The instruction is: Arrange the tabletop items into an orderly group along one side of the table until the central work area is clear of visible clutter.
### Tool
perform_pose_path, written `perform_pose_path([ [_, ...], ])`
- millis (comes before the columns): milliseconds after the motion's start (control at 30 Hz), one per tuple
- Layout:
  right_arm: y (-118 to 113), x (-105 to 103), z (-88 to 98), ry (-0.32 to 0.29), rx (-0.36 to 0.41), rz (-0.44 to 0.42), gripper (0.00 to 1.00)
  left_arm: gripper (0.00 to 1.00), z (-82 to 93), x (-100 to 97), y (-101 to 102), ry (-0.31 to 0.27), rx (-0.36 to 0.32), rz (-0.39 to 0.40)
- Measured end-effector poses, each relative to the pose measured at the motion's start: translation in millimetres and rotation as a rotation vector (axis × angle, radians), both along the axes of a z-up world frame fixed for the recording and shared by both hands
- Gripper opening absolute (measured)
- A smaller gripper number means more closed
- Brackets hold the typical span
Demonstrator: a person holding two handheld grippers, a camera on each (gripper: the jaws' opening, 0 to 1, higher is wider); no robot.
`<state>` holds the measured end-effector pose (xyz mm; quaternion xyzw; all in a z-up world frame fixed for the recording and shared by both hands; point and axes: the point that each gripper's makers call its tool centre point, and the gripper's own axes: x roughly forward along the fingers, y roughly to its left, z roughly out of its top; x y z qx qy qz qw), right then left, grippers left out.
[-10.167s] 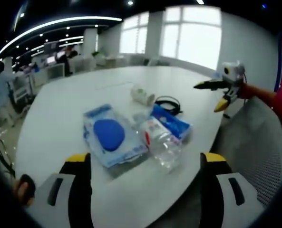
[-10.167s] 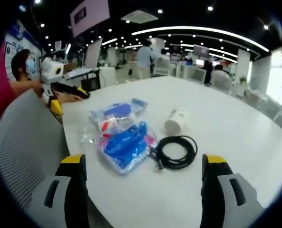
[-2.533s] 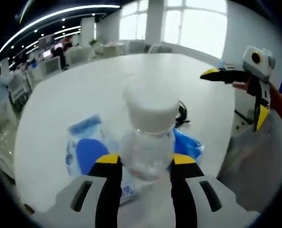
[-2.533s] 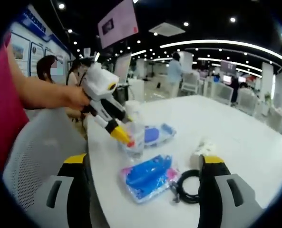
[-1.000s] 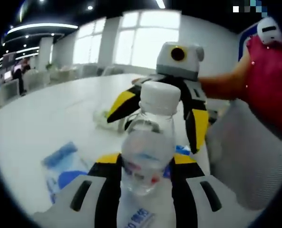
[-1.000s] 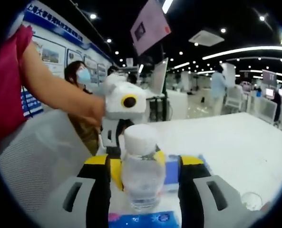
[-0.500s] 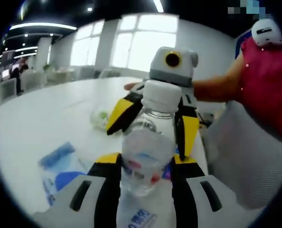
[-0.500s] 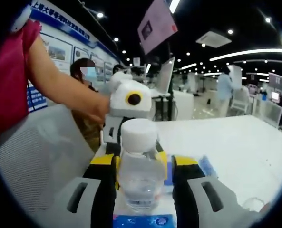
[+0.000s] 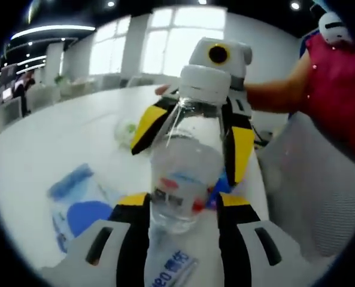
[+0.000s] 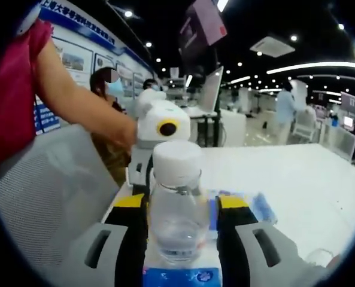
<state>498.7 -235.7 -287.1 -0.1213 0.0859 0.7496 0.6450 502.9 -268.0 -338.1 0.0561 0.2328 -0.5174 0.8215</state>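
Water bottle (image 9: 186, 161) is held up off the bench (image 9: 51, 149), clamped between both hand-held grippers: left hand-held gripper (image 9: 180, 206) low on the body, right hand-held gripper (image 10: 180, 206) closed on it too. Looks like a mid-air handover; next one side must let go, then the bottle goes down at the bench edge. Blue pouch (image 9: 75, 209) lies lower left, another blue packet (image 10: 183, 278) cut off below the bottle. Small pale item (image 9: 126, 128) behind is too blurred to identify.
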Motion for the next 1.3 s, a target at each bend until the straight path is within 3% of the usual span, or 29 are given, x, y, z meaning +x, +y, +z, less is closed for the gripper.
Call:
perform_pose_path([
  [533,1.3,-5.9,2.7,-0.008,-0.008,0.008,0.40,0.36,0.6,3.2,-8.3,-0.026,0.014,-0.019],
  [700,0.3,-3.7,21.9,-0.029,0.025,-0.013,0.40,0.36,23.4,5.1,-8.1,-0.066,0.006,-0.026],
  [900,-2.6,-0.6,59.8,-0.106,0.054,-0.047,0.39,0.36,57.7,11.5,-10.2,-0.140,0.017,-0.037],
  [1067,-6.8,3.4,87.9,-0.123,0.087,-0.092,0.39,0.37,85.6,14.5,-14.0,-0.175,0.005,-0.023],
  [1300,-11.9,8.4,109.3,-0.108,0.105,-0.191,0.39,0.38,107.5,14.0,-16.1,-0.185,-0.024,0.074],
])
